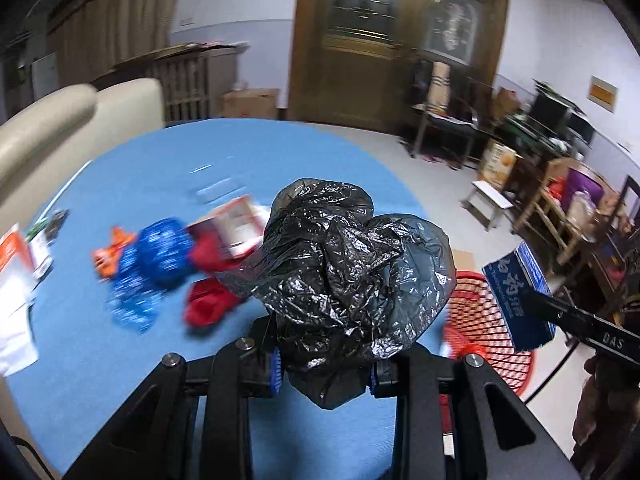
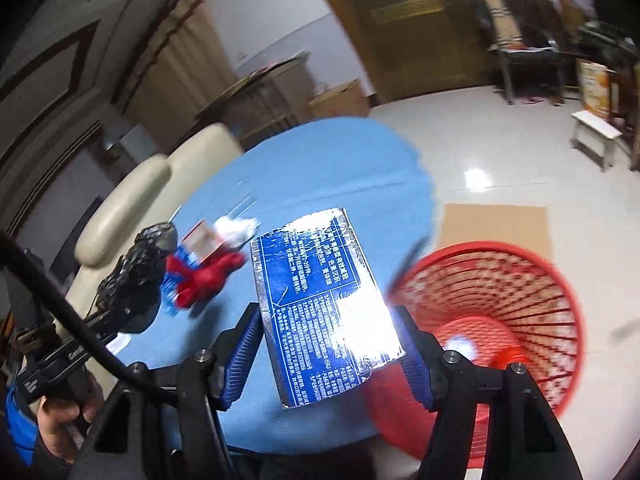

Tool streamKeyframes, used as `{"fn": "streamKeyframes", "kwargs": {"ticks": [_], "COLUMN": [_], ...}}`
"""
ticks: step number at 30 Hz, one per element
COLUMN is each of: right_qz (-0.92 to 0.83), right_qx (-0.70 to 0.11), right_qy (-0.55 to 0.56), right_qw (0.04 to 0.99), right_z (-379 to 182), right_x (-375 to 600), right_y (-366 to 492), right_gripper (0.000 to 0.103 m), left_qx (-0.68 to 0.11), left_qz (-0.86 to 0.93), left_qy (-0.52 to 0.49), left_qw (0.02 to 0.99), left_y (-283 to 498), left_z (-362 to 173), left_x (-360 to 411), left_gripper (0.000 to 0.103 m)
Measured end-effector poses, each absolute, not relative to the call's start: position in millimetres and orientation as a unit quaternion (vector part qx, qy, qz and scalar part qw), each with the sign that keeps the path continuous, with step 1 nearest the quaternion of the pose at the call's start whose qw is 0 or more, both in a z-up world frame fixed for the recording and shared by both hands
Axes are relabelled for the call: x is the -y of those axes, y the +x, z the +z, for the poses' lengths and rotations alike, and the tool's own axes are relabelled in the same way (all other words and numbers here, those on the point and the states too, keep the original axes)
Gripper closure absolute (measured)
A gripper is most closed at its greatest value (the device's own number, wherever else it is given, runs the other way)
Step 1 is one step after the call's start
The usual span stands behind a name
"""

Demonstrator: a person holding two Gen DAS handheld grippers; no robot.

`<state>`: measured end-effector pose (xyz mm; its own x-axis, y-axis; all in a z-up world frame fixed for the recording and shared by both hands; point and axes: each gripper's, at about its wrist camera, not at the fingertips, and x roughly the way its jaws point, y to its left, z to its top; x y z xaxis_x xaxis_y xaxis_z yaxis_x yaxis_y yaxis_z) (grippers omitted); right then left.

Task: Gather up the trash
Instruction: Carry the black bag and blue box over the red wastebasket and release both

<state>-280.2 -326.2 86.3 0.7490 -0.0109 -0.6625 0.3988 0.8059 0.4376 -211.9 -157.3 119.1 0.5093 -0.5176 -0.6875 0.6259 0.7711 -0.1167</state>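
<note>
My left gripper (image 1: 326,376) is shut on a crumpled black plastic bag (image 1: 344,272) and holds it above the blue table (image 1: 160,168). The bag also shows in the right wrist view (image 2: 136,272). My right gripper (image 2: 332,352) is shut on a flat blue and silver box (image 2: 320,300), held near the table's right edge beside the red mesh basket (image 2: 500,320). The box (image 1: 520,292) and the basket (image 1: 480,320) also show in the left wrist view. Loose trash lies on the table: a blue wrapper (image 1: 152,268), red pieces (image 1: 208,300), an orange wrapper (image 1: 108,256) and a small carton (image 1: 236,224).
A cream sofa (image 1: 60,120) stands behind the table on the left. White papers (image 1: 16,304) lie at the table's left edge. A flat piece of cardboard (image 2: 496,224) lies on the tiled floor beyond the basket. A white stool (image 2: 596,136) and cluttered shelves (image 1: 560,184) stand at the right.
</note>
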Motion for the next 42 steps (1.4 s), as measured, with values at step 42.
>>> {"fn": "streamKeyframes", "kwargs": {"ticks": [42], "right_qz": [-0.25], "right_qx": [-0.333], "right_qy": [0.328], "right_qw": [0.848], "right_z": [75], "right_x": [408], "right_y": [-353], "right_gripper": [0.034], "left_qx": [-0.361], "left_qz": [-0.47], "left_qy": [0.13], "left_qw": [0.795], "left_y": [-260], "left_z": [124], "left_x": [286], "left_gripper": [0.071]}}
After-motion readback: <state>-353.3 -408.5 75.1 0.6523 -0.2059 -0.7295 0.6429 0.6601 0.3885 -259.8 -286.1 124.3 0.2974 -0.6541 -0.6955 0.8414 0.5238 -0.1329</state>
